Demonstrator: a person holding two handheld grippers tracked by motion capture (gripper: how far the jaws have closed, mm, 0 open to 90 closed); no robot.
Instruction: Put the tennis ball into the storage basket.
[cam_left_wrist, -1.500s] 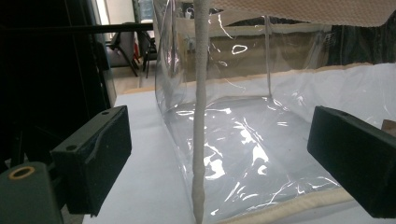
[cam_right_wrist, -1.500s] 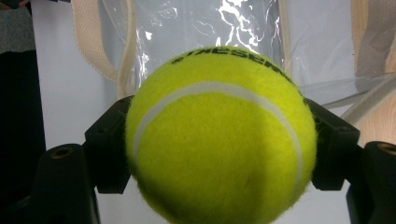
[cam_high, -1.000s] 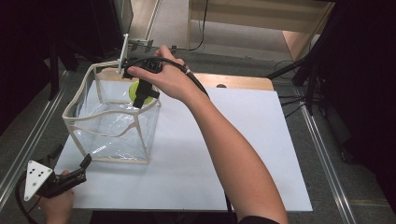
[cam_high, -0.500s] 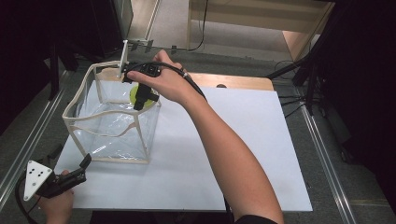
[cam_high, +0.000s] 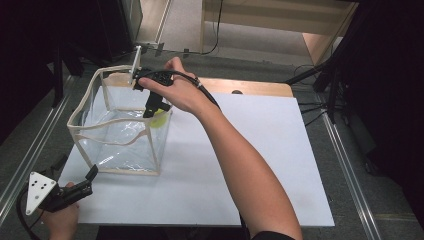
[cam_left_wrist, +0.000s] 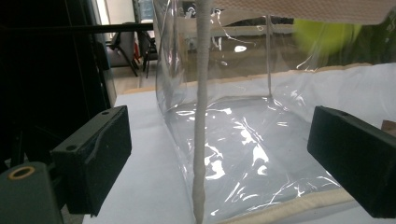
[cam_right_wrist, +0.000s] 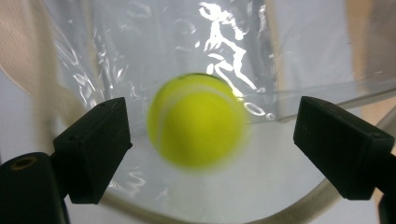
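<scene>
A clear plastic bag (cam_high: 120, 142) with beige trim stands open on the white table (cam_high: 260, 150). My right gripper (cam_high: 151, 107) hangs over its far right corner, pointing down into it. Its jaws have just been opening and now stand open. A yellow tennis ball (cam_right_wrist: 196, 120), blurred, lies between and beyond them with no pad touching it. The ball (cam_high: 160, 119) is inside the bag, just below that gripper. My left gripper (cam_high: 82, 175) rests open near the table's front left, facing the bag's near corner seam (cam_left_wrist: 201, 116), and nothing is between its fingers (cam_left_wrist: 100, 144).
A wooden board (cam_high: 250, 86) edges the far side of the table. Metal rails (cam_high: 30, 145) run along both sides, and black cables (cam_high: 310, 107) trail at the back right. White table surface (cam_high: 280, 165) stretches to the right of the bag.
The right gripper's jaws have parted and the tennis ball has left them, now lower inside the bag. The left gripper has stayed put.
</scene>
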